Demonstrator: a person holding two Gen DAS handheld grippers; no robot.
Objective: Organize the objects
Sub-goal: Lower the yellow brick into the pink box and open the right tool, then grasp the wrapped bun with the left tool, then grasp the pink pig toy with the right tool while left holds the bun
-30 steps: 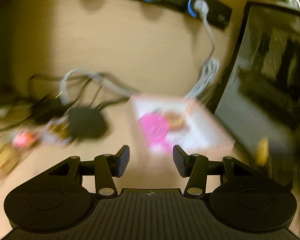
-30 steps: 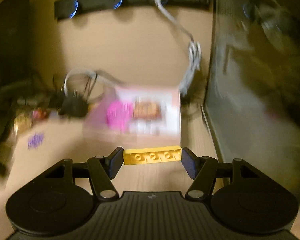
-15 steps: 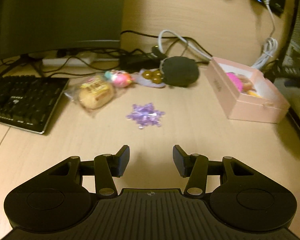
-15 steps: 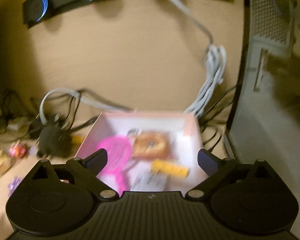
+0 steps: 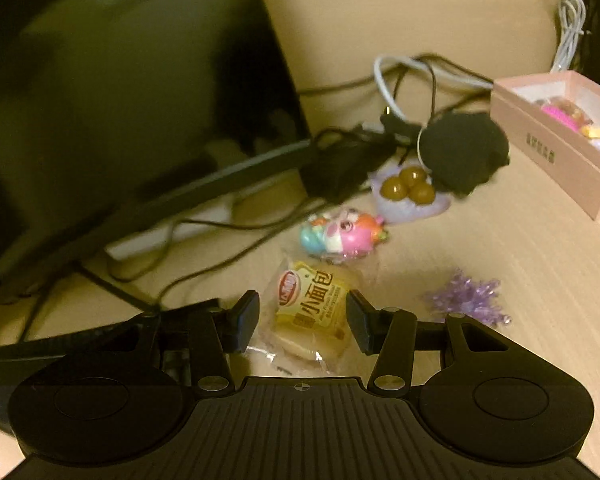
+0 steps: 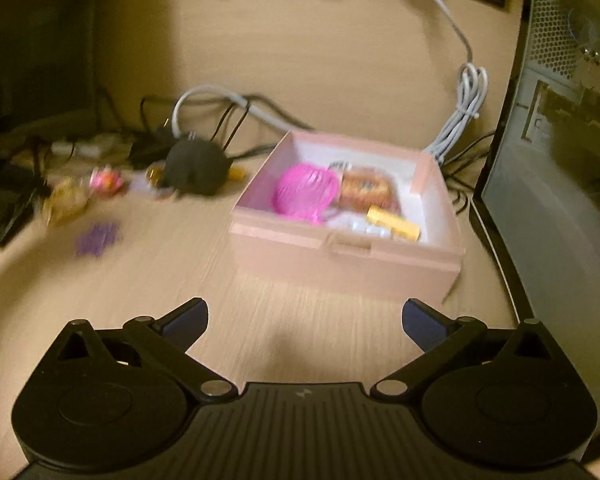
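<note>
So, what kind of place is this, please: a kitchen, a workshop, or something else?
Most likely a home or office computer desk. A dark monitor stands on the light wooden desktop, a black computer tower case sits at the right, and tangled black and white cables run behind the small toys and snacks.

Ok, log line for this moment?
left hand-held gripper: open, straddling bread packet | right hand-held gripper: open, empty, jaws just opened | yellow brick: in pink box

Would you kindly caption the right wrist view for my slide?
Open right gripper hangs empty before the pink box, yellow brick lying inside.
</note>
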